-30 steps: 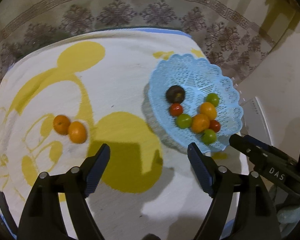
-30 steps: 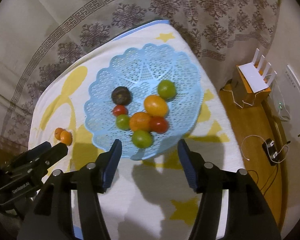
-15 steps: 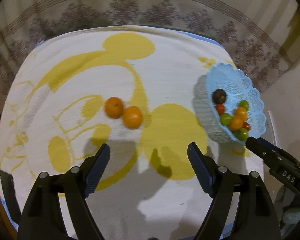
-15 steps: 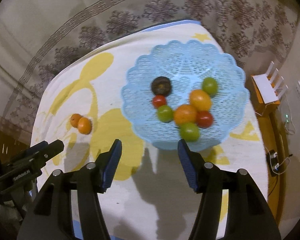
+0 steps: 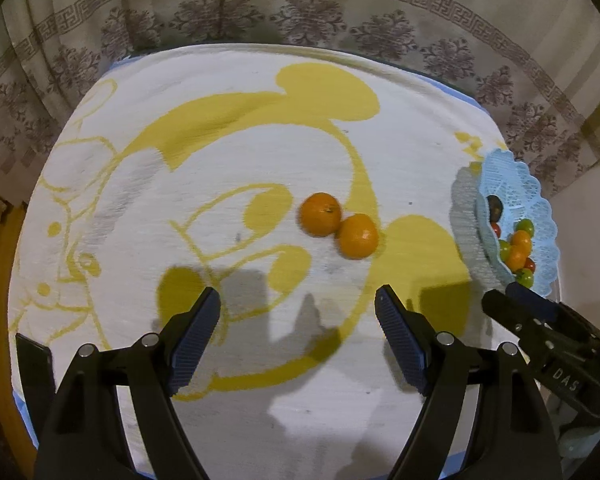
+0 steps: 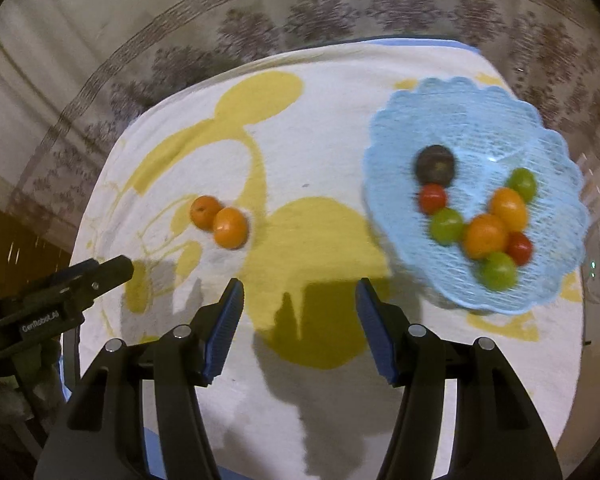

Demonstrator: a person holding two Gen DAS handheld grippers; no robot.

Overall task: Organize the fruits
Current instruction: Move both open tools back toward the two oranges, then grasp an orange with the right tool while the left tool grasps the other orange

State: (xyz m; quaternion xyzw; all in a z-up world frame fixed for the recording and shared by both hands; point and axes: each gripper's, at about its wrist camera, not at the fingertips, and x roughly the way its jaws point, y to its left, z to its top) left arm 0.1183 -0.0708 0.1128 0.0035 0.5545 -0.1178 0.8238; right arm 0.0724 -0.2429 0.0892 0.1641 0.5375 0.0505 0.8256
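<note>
We see two oranges on the cloth (image 5: pixel 228 168), touching each other: one (image 5: pixel 320 214) sits just behind and left of the other (image 5: pixel 358 236) in the left wrist view. They lie on the yellow cartoon print, well apart from the blue basket (image 5: pixel 540 216) at the cloth's right edge. In the right wrist view the same pair (image 6: pixel 219 222) lies left of centre, and the basket (image 6: pixel 480 120) shows its lacy rim and open mesh.

Inside the basket we count a dark round fruit (image 6: pixel 435 165), two small red ones (image 6: pixel 433 199) (image 6: pixel 519 247), three green ones (image 6: pixel 446 225) (image 6: pixel 521 184) (image 6: pixel 497 270), and two orange ones (image 6: pixel 485 236) (image 6: pixel 509 207), bunched toward its near side. The right view is blurred, so we cannot tell the kinds more closely.

Our left gripper (image 5: pixel 298 334) hangs above the cloth, jaws spread wide and holding nothing, with the oranges ahead and slightly right of its gap. Our right gripper (image 6: pixel 299 322) is likewise spread and empty, over the yellow patch between oranges and basket.

A patterned curtain (image 5: pixel 300 12) hangs behind the table.
</note>
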